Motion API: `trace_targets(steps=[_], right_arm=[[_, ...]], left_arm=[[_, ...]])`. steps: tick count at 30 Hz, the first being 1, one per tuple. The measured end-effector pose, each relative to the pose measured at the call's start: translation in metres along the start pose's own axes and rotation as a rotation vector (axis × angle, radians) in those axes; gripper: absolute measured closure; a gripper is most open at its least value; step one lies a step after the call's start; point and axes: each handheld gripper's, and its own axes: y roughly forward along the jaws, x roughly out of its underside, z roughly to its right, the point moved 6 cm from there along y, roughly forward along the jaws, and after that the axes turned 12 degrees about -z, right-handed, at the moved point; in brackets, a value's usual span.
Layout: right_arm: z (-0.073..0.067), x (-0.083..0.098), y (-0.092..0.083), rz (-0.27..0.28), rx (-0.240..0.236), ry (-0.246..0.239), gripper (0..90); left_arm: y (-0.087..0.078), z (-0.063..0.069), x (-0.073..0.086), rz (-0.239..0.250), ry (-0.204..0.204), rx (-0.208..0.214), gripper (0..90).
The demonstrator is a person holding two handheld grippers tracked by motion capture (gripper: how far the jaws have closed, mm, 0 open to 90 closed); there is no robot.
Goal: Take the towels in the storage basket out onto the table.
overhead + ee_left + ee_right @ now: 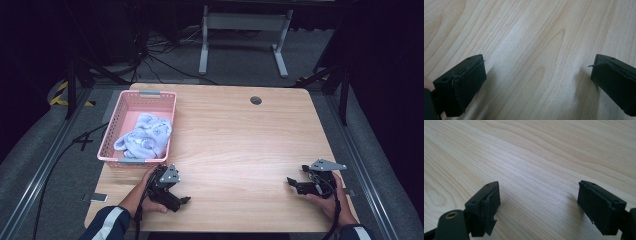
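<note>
Two claws rest on the tabletop (240,130), both released with nothing between their jaws. We note the left claw (184,200) just in front of the pink basket (111,150), which holds a pale blue cloth (145,135); the right claw (292,182) sits well apart.

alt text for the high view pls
A person rests two open grippers, left gripper and right gripper, on a wooden table, holding nothing. A pink basket at the table's far left corner holds a crumpled light blue cloth.
</note>
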Motion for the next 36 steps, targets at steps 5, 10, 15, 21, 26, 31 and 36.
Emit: trace_targets(steps=[5,10,15,21,26,31,36], right_arm=[[0.000,0.000,0.000,-0.001,-0.001,-0.003,18.5],[0.001,0.000,0.001,-0.005,-0.001,-0.011,17.5],[0.001,-0.001,0.001,-0.005,-0.005,-0.011,16.9],[0.001,-0.001,0.001,-0.005,-0.006,-0.013,16.9],[0.001,-0.001,0.001,-0.005,-0.006,-0.013,16.9],[0.001,-0.001,0.001,-0.005,-0.006,-0.013,16.9],[0.001,-0.001,0.001,-0.006,-0.007,-0.013,16.9]], left_arm=[[0.000,0.001,0.001,-0.003,-0.013,-0.003,0.4],[-0.002,0.001,0.002,0.004,-0.023,-0.019,1.5],[-0.011,0.003,0.009,-0.037,-0.025,-0.017,8.6],[-0.020,0.006,0.007,-0.047,0.048,-0.011,18.9],[-0.029,0.006,0.004,-0.017,0.046,-0.023,19.6],[-0.043,0.005,0.000,0.014,0.047,-0.048,19.8],[-0.059,0.002,-0.005,0.058,0.054,-0.081,19.8]])
